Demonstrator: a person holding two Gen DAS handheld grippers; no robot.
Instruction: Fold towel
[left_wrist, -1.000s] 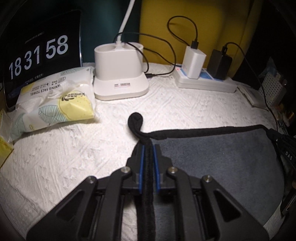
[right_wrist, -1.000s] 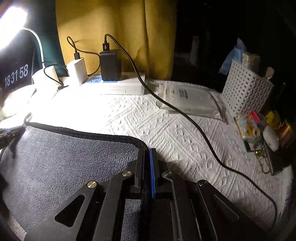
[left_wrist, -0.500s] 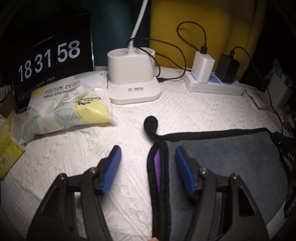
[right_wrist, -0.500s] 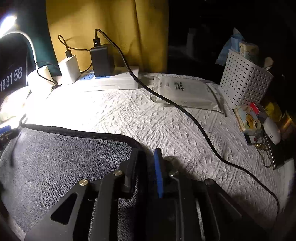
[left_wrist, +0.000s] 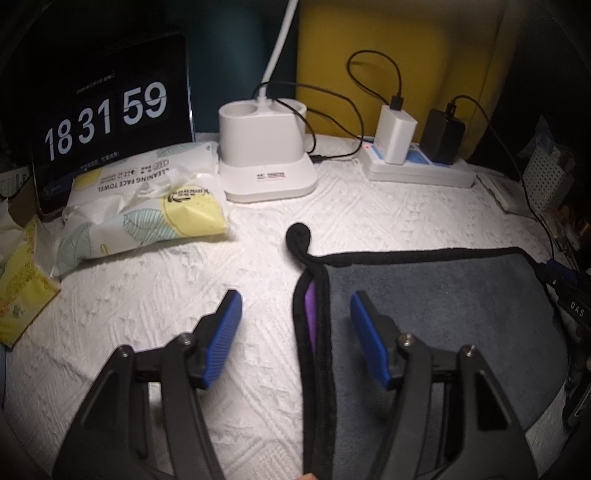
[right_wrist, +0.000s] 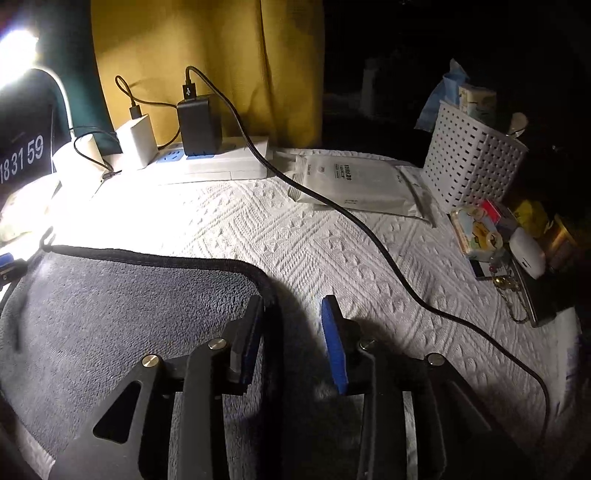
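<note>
A grey towel (left_wrist: 443, 306) with black piping lies folded flat on the white textured cloth; it also shows in the right wrist view (right_wrist: 122, 306). A purple tag shows between the layers at its left edge, and a black hanging loop (left_wrist: 298, 236) sticks out at the far left corner. My left gripper (left_wrist: 295, 310) is open, its blue pads either side of the towel's left edge. My right gripper (right_wrist: 291, 314) is open over the towel's far right corner, holding nothing.
A clock tablet (left_wrist: 107, 118), face-towel pack (left_wrist: 144, 206), white lamp base (left_wrist: 266, 166) and power strip with chargers (left_wrist: 417, 166) line the back. A black cable (right_wrist: 369, 229) crosses the cloth on the right, near a white pack (right_wrist: 358, 181), perforated basket (right_wrist: 472, 158) and small clutter.
Both grippers were shut on the towel's edges a second ago. The left opened first, then the right; the towel now lies released on the cloth.
</note>
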